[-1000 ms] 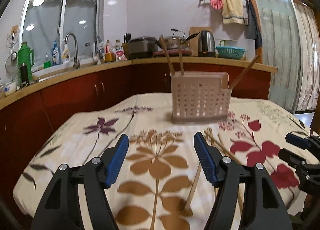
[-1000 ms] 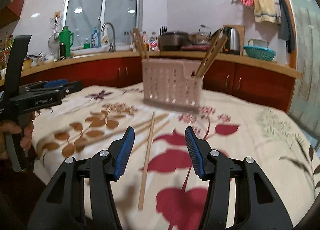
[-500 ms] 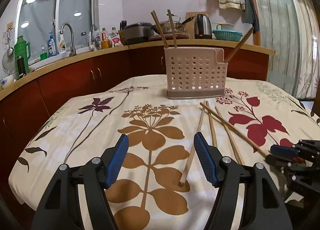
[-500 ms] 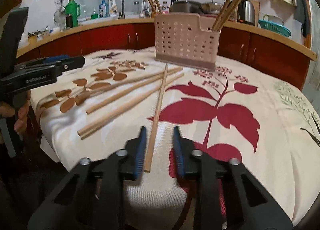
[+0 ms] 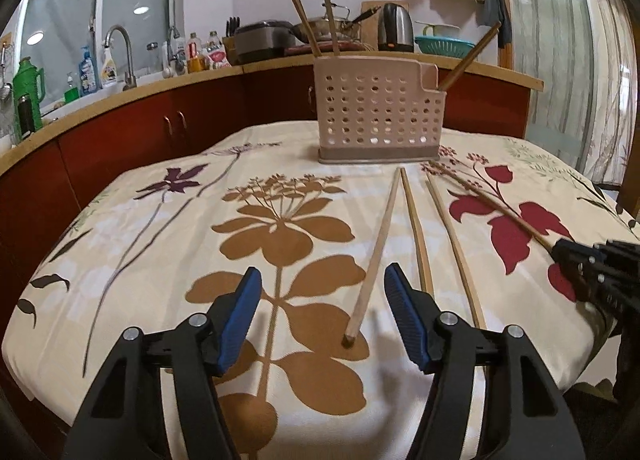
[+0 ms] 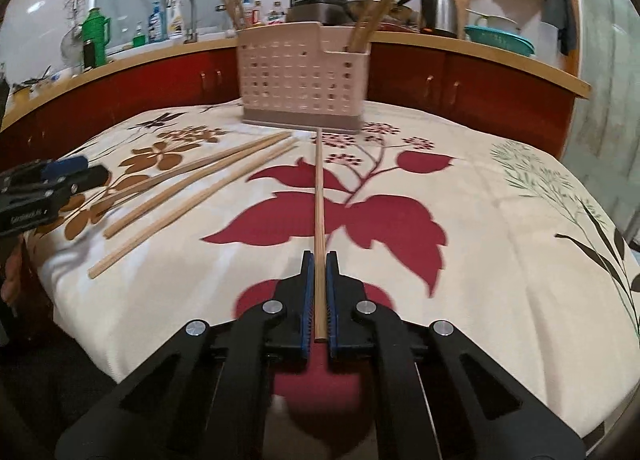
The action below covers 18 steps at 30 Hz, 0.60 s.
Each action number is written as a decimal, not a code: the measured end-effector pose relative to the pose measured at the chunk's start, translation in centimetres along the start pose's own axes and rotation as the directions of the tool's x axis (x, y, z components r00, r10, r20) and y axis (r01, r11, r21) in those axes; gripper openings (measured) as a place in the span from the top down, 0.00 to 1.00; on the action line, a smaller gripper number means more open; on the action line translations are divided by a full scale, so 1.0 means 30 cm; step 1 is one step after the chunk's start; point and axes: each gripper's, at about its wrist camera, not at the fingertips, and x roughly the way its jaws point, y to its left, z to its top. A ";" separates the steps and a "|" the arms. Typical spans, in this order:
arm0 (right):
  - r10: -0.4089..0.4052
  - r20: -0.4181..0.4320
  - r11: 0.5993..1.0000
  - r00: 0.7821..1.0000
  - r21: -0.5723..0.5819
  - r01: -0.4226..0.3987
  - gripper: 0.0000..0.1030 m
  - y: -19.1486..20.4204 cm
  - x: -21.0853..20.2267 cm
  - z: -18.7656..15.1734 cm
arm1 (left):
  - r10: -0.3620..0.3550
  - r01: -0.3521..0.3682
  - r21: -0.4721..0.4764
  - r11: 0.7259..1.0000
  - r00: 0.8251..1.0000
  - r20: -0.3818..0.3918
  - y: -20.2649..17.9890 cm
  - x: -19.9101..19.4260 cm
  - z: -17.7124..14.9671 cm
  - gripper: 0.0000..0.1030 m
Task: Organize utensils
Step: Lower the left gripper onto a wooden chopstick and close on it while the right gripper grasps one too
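On the floral counter (image 5: 168, 260), left hand-held gripper (image 5: 322, 314) closing, unclenched around a loose chopstick (image 5: 374, 260); right hand-held gripper (image 6: 317, 292) clenched on another chopstick's (image 6: 318, 196) very end — lifting may pivot it before the holder (image 6: 300, 80).

Four wooden chopsticks (image 5: 376, 248) flat on bench, pointing toward perforated pink holder (image 5: 378, 116). Holder upright, several chopsticks (image 6: 380, 0) inside, apparently two compartments.

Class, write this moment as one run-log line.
right gripper: shut on chopstick | left gripper: closing around loose chopstick, not gripping | holder: partly filled
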 end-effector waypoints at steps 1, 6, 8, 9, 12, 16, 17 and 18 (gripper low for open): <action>-0.005 0.001 1.000 1.000 0.003 0.005 0.94 -0.007 0.001 -0.001 | -0.006 0.006 0.005 1.000 1.000 -0.008 -0.004 0.005 -0.003 0.43; -0.007 0.006 1.000 1.000 0.007 0.006 0.94 -0.017 0.003 -0.002 | -0.036 0.037 0.028 0.999 0.998 -0.048 -0.030 0.031 -0.019 0.55; -0.005 0.010 1.000 1.000 0.007 0.005 0.94 -0.019 0.004 -0.003 | -0.047 0.050 0.034 0.998 0.996 -0.069 -0.039 0.044 -0.028 0.60; -0.003 0.012 1.000 1.000 0.010 0.003 0.93 -0.020 0.003 -0.006 | -0.050 0.053 0.035 0.998 0.996 -0.077 -0.041 0.049 -0.030 0.64; 0.005 0.017 1.000 1.000 0.013 -0.006 0.90 -0.022 -0.003 -0.011 | -0.055 0.058 0.041 0.997 0.996 -0.076 -0.046 0.051 -0.037 0.70; 0.021 0.036 1.000 0.999 -0.001 -0.021 0.69 -0.013 -0.022 -0.032 | -0.043 0.047 0.056 0.997 0.997 -0.071 -0.050 0.053 -0.036 0.86; 0.019 0.042 1.000 0.999 -0.006 -0.019 0.68 -0.011 -0.027 -0.038 | -0.044 0.047 0.053 0.997 0.997 -0.071 -0.048 0.054 -0.036 0.86; 0.020 0.044 1.000 0.999 -0.008 -0.020 0.68 -0.010 -0.031 -0.041 | -0.046 0.049 0.050 0.998 0.996 -0.070 -0.045 0.054 -0.037 0.87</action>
